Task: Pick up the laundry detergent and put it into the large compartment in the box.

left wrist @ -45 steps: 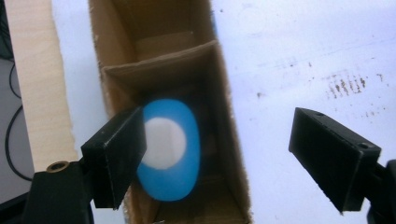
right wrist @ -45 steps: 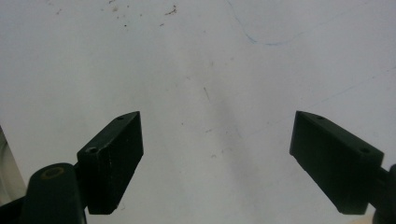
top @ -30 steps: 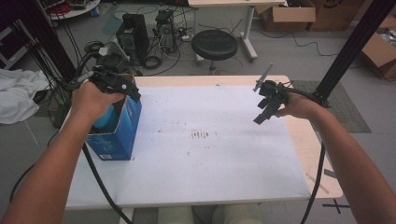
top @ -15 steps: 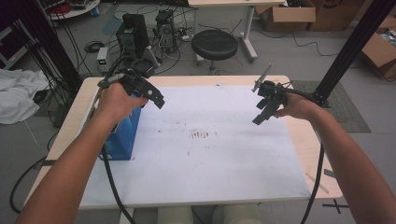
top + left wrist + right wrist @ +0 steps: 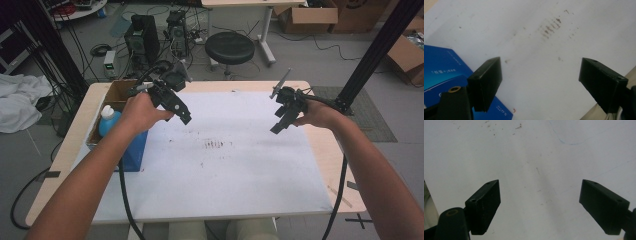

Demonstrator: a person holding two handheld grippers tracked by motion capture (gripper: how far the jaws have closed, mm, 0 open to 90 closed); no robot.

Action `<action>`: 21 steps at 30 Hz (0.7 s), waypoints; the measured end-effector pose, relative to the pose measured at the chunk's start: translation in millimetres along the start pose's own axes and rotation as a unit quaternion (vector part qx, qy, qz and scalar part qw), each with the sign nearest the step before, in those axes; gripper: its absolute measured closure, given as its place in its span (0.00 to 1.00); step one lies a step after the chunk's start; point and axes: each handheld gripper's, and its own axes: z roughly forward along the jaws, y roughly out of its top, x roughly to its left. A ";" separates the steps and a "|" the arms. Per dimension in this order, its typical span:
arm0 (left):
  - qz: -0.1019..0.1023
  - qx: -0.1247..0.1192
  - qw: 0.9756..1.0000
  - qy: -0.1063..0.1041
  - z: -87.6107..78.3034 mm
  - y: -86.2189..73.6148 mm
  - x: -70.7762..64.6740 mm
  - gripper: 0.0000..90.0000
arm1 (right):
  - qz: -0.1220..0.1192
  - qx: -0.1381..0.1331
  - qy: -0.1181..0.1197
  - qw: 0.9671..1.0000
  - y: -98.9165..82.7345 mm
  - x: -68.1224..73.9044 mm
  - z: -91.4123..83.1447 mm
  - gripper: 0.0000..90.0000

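— Where did the blue box [image 5: 131,145] stand from the left gripper [image 5: 176,107]?

— At about eight o'clock, just beside it, on the counter's [image 5: 80,125] left edge; a blue bottle [image 5: 108,121] stood upright inside. That gripper's jaws were spread, empty.

— And the right gripper [image 5: 281,121]?

— Well apart at three o'clock, also released. The left hand [image 5: 141,112] was clearly nearer.
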 end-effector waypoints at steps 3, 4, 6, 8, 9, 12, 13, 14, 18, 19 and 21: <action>0.028 0.007 0.999 -0.015 4.9 3.5 -11.2 0.21 | -0.001 -0.001 0.000 1.000 0.6 1.7 -0.5 0.19; 0.028 0.007 0.999 -0.015 4.9 3.5 -11.2 0.22 | -0.001 -0.001 0.000 1.000 0.6 1.7 -0.5 0.19; 0.047 0.013 0.999 -0.024 8.7 6.3 -20.1 0.21 | -0.001 0.000 0.000 1.000 1.4 2.6 -0.7 0.19; 0.052 0.015 0.998 -0.025 9.8 7.4 -22.4 0.22 | -0.002 -0.001 0.001 1.000 1.7 2.8 -0.5 0.19; 0.057 0.019 0.998 -0.026 11.9 9.4 -27.1 0.22 | -0.003 -0.001 0.000 1.000 2.4 3.2 -0.4 0.19; 0.068 0.024 0.997 -0.029 15.0 11.6 -32.8 0.22 | -0.004 -0.005 0.000 1.000 3.5 3.8 -1.5 0.19; 0.068 0.024 0.997 -0.029 15.0 11.6 -32.8 0.22 | -0.004 -0.005 0.000 1.000 3.5 3.8 -1.5 0.19; 0.073 0.025 0.997 -0.029 16.1 12.3 -34.4 0.22 | -0.004 -0.005 0.001 1.000 3.7 3.9 -1.6 0.19; 0.093 0.029 0.995 -0.036 21.5 14.8 -40.5 0.22 | -0.002 -0.002 -0.001 1.000 3.6 2.9 -1.2 0.19; 0.097 0.030 0.994 -0.037 23.3 15.3 -42.2 0.22 | -0.002 -0.003 -0.002 1.000 3.4 3.1 -0.9 0.19; 0.108 0.040 0.993 -0.036 28.6 17.0 -45.9 0.22 | -0.006 -0.001 0.001 1.000 3.6 4.3 0.4 0.19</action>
